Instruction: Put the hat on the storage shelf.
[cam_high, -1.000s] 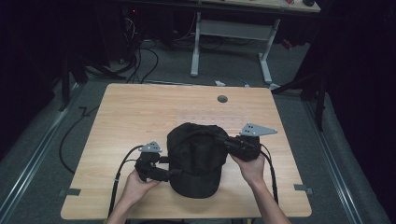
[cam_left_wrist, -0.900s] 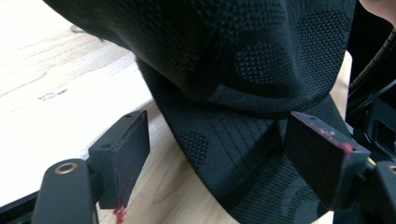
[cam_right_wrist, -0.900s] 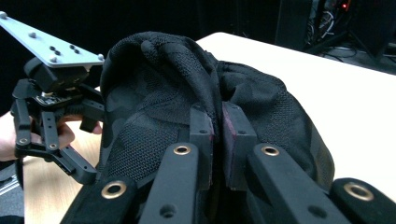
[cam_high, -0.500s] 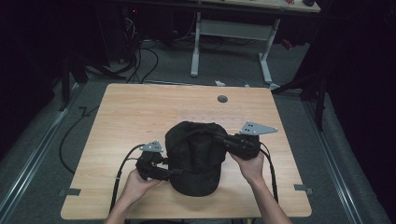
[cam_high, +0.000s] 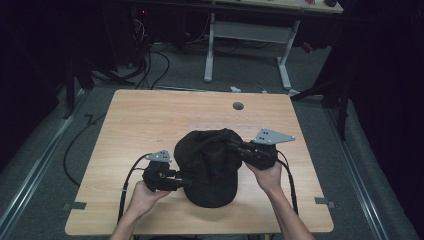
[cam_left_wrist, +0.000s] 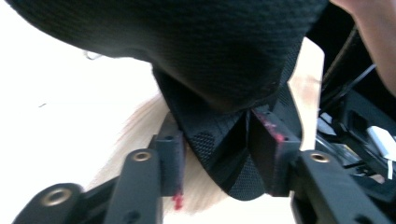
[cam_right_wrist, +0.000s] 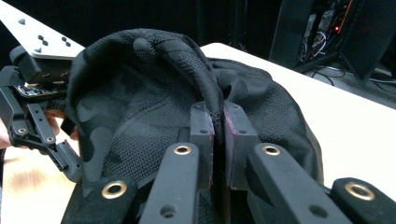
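One black mesh cap (cam_high: 210, 167), crumpled, near front of table (cam_high: 140, 120).
Two grippers: left gripper (cam_high: 186, 183) clamps its brim, right gripper (cam_high: 234, 146) pinches a crown fold.

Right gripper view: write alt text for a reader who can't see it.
The right gripper has its two black jaws closed on a raised fold of a black mesh cap, pinching the fabric between its pads. The cap lies on a pale wooden table. At the far left, the left gripper, with its grey plate, is at the cap's other side.
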